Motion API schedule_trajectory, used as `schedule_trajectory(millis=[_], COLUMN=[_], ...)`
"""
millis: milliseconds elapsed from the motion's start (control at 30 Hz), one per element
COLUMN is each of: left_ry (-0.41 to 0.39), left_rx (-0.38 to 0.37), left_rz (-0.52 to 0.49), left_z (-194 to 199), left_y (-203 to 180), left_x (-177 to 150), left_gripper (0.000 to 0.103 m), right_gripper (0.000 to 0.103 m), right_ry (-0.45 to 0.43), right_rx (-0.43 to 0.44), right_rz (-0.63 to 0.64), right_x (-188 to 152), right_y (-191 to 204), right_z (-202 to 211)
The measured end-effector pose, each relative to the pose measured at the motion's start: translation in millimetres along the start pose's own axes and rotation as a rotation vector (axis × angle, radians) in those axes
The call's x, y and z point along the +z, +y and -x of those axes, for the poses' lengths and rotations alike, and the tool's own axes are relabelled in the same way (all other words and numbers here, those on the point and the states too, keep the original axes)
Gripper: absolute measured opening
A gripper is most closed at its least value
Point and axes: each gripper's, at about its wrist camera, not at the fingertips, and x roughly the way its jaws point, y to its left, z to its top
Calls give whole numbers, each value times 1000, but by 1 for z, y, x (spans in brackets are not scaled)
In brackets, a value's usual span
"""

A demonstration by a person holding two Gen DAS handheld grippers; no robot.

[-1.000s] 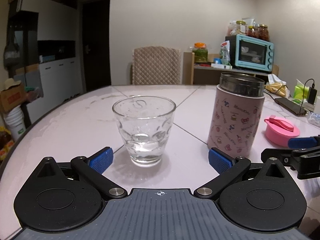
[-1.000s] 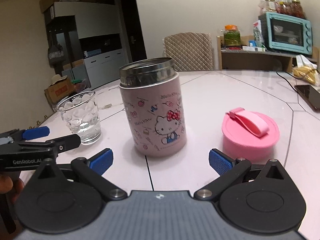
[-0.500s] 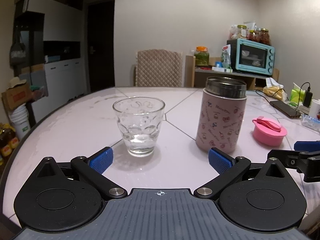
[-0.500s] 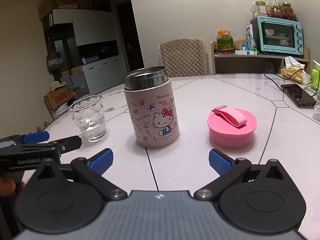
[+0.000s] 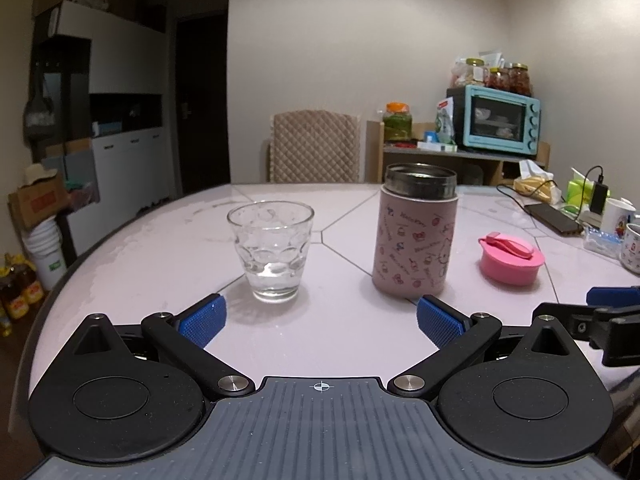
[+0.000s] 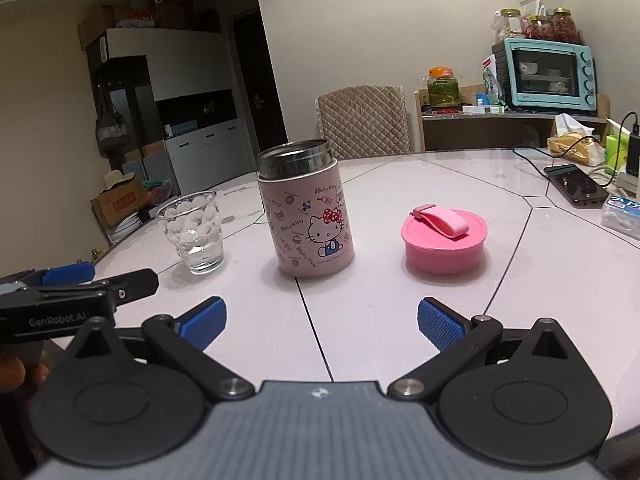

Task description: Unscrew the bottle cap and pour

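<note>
The pale worktop carries everything, well within reach. The pink bottle stands upright at its middle, mouth uncovered, steel rim showing; it looks rigid and probably smooth, so a squeeze across the printed body below the rim seems safest. Left of it, apart, the glass holds a little water and is brittle and slick. The pink cap lies to the right, light plastic with a strap. The left hand-held gripper and right hand-held gripper both gape wide, empty.
</note>
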Motion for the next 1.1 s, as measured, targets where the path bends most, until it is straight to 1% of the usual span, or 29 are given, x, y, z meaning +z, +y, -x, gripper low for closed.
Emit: schedule_trajectory(millis=[200,400,600,733,1100], left_ry=[-13,-16,-28,-32,-41], left_rx=[-4,-15,-2,-7,-17], left_rz=[-10,-16,-17,-17,-19], left_z=[15,23,27,31,34], left_y=[-8,-12,-15,-16,-19], left_x=[-1,-2,-1,-1,-2], left_gripper=[103,103,103,103,103], right_gripper=[103,103,103,103,103], right_ry=[-21,-32,-29,-33,-32], right_rx=[-9,-16,-21,-22,-22], right_rz=[7,-16,-36,-48,-32], right_x=[-3,-6,-9,-11,-13], right_y=[2,-3,-9,-12,-7], right_z=[18,29,32,36,38])
